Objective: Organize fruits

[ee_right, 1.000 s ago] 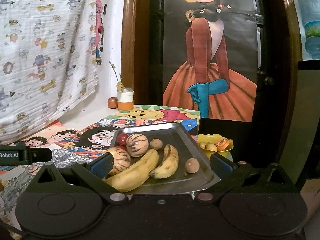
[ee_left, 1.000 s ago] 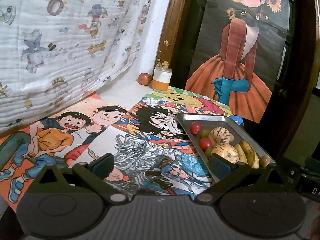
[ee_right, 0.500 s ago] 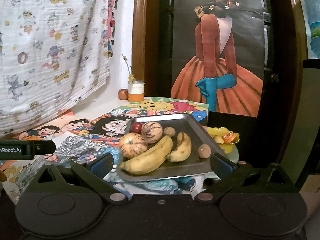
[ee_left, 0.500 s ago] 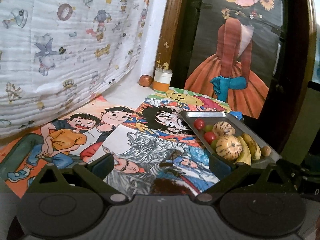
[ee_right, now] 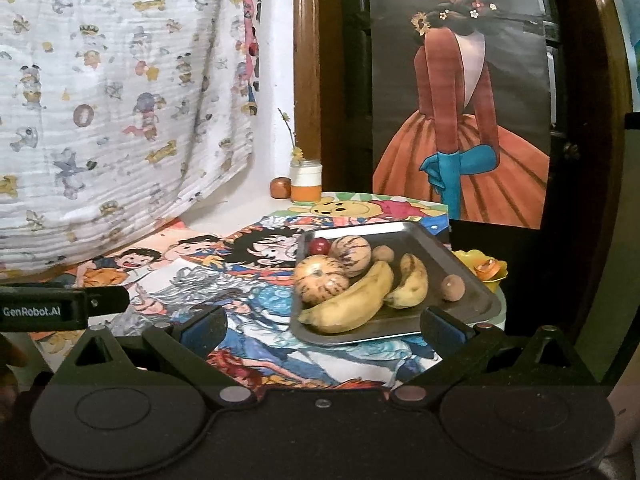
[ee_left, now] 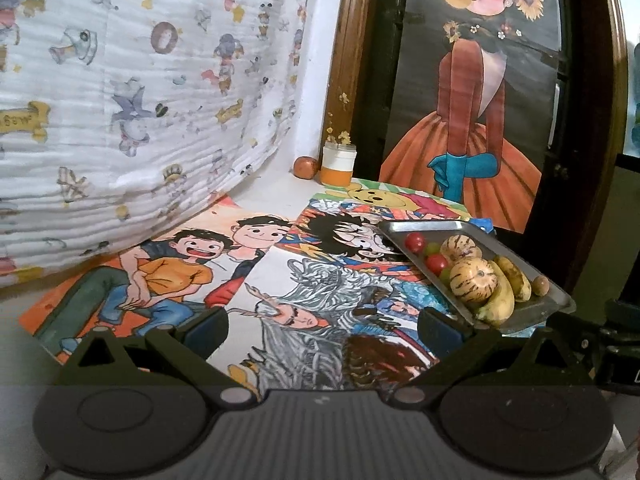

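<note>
A steel tray (ee_right: pixel 472 276) sits at the table's right edge and holds two bananas (ee_right: pixel 352 300), two striped melons (ee_right: pixel 320 280), red tomatoes (ee_right: pixel 320 245) and two small brown fruits (ee_right: pixel 453 288). The tray also shows in the left wrist view (ee_left: pixel 560 300), with green grapes (ee_left: pixel 434 248) among the fruit. My left gripper (ee_left: pixel 322 326) is open and empty, left of the tray above the posters. My right gripper (ee_right: pixel 324 326) is open and empty, just short of the tray's near edge.
Cartoon posters (ee_left: pixel 180 268) cover the table. A white and orange jar (ee_left: pixel 338 164) and a brown fruit (ee_left: pixel 306 167) stand at the back by the wall. A yellow bowl (ee_right: pixel 486 266) with fruit sits right of the tray. A patterned cloth (ee_left: pixel 120 100) hangs at left.
Both grippers have drawn back and up from the table, so the tray looks smaller and farther. Both stayed open and empty.
</note>
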Tool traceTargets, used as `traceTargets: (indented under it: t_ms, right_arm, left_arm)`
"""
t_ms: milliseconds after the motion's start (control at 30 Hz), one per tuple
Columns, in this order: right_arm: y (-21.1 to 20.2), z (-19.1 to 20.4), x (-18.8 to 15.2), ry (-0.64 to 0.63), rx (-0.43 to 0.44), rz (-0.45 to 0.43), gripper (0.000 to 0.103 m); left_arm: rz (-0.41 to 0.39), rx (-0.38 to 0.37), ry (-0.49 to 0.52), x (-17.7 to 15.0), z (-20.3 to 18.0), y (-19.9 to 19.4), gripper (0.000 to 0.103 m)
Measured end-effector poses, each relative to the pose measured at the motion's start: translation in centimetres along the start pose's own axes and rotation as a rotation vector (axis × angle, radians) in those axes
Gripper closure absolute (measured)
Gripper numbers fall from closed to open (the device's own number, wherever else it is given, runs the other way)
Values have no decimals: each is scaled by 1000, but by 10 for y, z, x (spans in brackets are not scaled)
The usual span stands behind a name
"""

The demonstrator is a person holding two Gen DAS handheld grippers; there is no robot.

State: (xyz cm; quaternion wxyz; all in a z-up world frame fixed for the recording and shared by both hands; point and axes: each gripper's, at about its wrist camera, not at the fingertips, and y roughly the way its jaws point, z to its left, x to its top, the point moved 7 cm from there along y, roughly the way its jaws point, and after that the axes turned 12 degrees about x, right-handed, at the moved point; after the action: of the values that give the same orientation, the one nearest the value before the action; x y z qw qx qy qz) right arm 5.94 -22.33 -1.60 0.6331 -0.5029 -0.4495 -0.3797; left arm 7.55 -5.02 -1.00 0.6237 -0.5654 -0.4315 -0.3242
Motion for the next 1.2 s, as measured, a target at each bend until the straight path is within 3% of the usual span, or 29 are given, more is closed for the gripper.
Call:
traceTargets:
  t_ms: [700, 1200]
  right_arm:
    - [-4, 27, -14, -4, 27, -24, 1]
    - [4, 28, -23, 11, 16, -14, 1]
  left_arm:
    - [-3, 36, -16, -17, 36, -17, 0]
    - [43, 45, -39, -28, 46, -11, 0]
